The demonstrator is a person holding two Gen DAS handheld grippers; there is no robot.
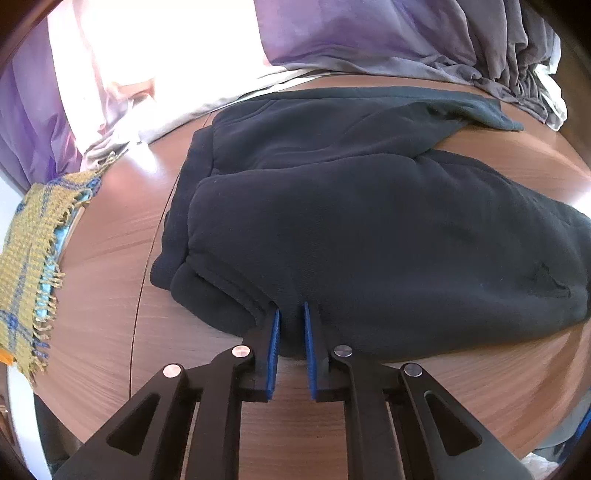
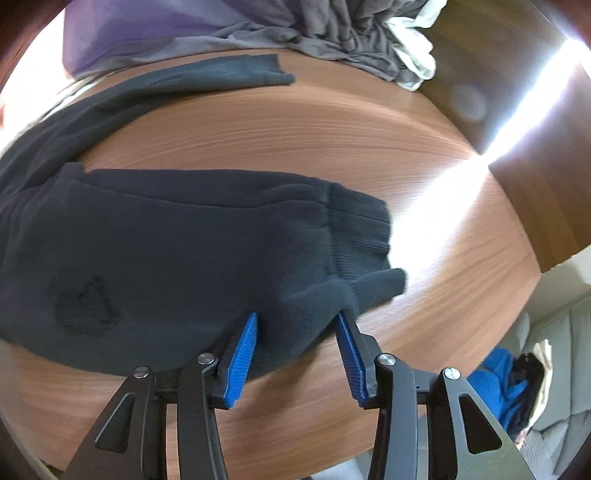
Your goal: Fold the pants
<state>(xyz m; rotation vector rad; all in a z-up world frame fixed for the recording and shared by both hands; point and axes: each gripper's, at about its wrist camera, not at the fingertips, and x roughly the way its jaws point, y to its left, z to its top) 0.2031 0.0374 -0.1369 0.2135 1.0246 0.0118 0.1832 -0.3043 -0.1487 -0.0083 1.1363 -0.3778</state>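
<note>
Blue ribbed pads are seen nearest in both wrist views. On the left gripper (image 1: pixel 291 314) the pads stand close together, and a narrow tuck of the near hem of the pants (image 1: pixel 369 221) sits between them; the cloth appears pinched, so a grip on the waist-end edge is judged. On the right gripper (image 2: pixel 297 317) the jaws stand apart, with the near edge of the cloth lying between the pads; neither pad is seen pressing on it, so the fabric is judged released or not yet taken.

The pants are laid on the wooden table (image 1: pixel 110 277), already doubled: one leg is stacked over the other, with the ribbed cuffs (image 2: pixel 360 229) toward the right side and the thicker waist part toward the left. The long axis runs left to right across both views, crosswise to the fingers. The left gripper is nearer the waist end, the right nearer the cuffs. Both grippers are pitched steeply downward at the near long edge.

A next fold is judged to need the cuff end carried along that axis toward the waist.

Farther off, a fringed yellow cloth (image 1: pixel 29 266) is noted at the table's left edge, and a heap of purple and grey laundry (image 1: pixel 406 33) at the far edge.
</note>
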